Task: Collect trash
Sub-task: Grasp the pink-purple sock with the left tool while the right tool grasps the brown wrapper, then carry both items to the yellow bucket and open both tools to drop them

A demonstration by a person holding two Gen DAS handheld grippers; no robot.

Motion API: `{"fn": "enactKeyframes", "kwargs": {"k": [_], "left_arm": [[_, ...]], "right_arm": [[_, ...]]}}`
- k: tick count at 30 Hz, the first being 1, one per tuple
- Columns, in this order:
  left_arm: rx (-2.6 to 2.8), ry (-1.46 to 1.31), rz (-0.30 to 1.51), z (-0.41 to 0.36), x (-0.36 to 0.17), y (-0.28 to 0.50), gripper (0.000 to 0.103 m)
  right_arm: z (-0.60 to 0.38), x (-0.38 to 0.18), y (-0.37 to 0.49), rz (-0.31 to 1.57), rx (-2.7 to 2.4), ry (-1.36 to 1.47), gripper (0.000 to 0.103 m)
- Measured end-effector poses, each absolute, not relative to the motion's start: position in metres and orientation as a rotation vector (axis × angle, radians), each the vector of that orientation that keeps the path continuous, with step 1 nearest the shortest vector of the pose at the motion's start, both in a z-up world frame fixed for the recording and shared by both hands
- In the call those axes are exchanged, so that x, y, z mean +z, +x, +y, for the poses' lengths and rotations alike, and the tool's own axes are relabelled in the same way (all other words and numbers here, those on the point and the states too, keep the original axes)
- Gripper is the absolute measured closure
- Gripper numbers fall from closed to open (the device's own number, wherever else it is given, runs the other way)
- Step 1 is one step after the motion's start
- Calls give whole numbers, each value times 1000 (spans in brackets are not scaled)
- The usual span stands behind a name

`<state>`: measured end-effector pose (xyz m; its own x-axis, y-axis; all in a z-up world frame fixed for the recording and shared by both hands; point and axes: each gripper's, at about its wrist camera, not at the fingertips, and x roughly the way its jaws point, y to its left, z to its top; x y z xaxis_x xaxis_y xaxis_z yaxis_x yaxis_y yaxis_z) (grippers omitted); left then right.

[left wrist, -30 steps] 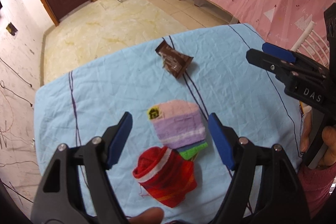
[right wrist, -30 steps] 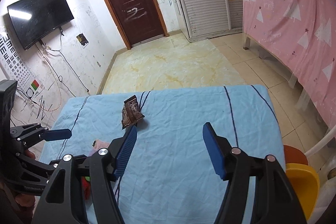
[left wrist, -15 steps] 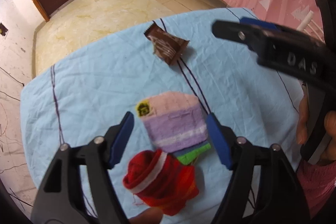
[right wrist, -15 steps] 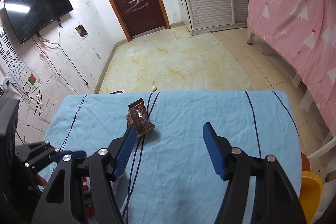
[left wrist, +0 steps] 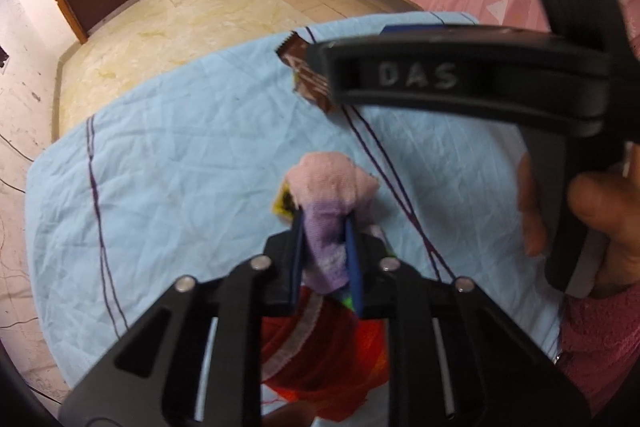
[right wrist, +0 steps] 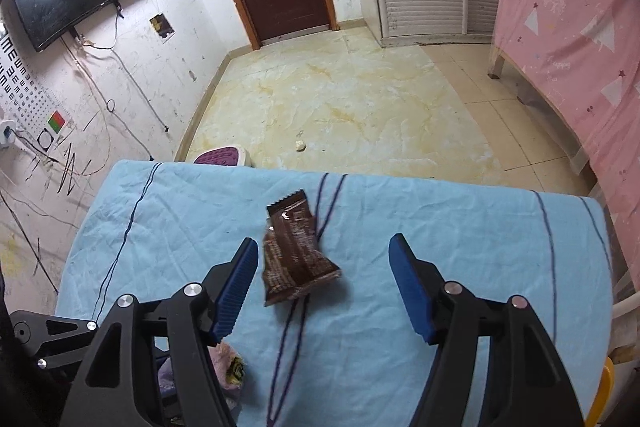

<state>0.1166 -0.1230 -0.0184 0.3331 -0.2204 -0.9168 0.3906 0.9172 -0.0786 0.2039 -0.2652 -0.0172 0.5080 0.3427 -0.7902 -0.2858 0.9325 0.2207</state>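
Observation:
My left gripper (left wrist: 325, 227) is shut on a pink and purple cloth (left wrist: 328, 199), which bunches up between the blue pads above the table's blue cloth (left wrist: 180, 147). A yellow and black wrapper (left wrist: 285, 203) peeks from under it. A red sock (left wrist: 320, 359) lies below the jaws. A brown snack wrapper (right wrist: 296, 251) lies between my open right gripper's (right wrist: 326, 281) fingers; it also shows in the left wrist view (left wrist: 308, 75), partly hidden by the right gripper's arm.
The table's far edge drops to a tiled floor (right wrist: 340, 99). A purple stool (right wrist: 224, 157) stands beyond that edge. A pink curtain (right wrist: 568, 7) hangs at the right. A yellow bin (right wrist: 602, 387) sits off the table's right corner.
My left gripper has closed on the pink and purple cloth and bunched it up. My right gripper has moved forward until the brown wrapper lies between its fingers.

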Motion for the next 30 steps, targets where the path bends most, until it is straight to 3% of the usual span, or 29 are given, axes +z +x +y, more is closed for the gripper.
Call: {"fn": "enactKeyframes", "kwargs": {"k": [10,12,15,21,30], "left_arm": [[-380,94,1102,-86,5,110,86],[-373,86,1085,-82,12,107,86],[-355,75,1060,-77,23,105,86],[-323,71,1023,-72,42,96,86],[-298,97,972,-79,69,84,86]], "right_arm": [[-240,-26,209,972,390,-9,42],[-231,-27,208,975,391,-29,60],[-222,-32,208,988,380,-78,77],[-224,-32,203,960,341,-97,87],[-265,-4,178,873,350,19,87]]}}
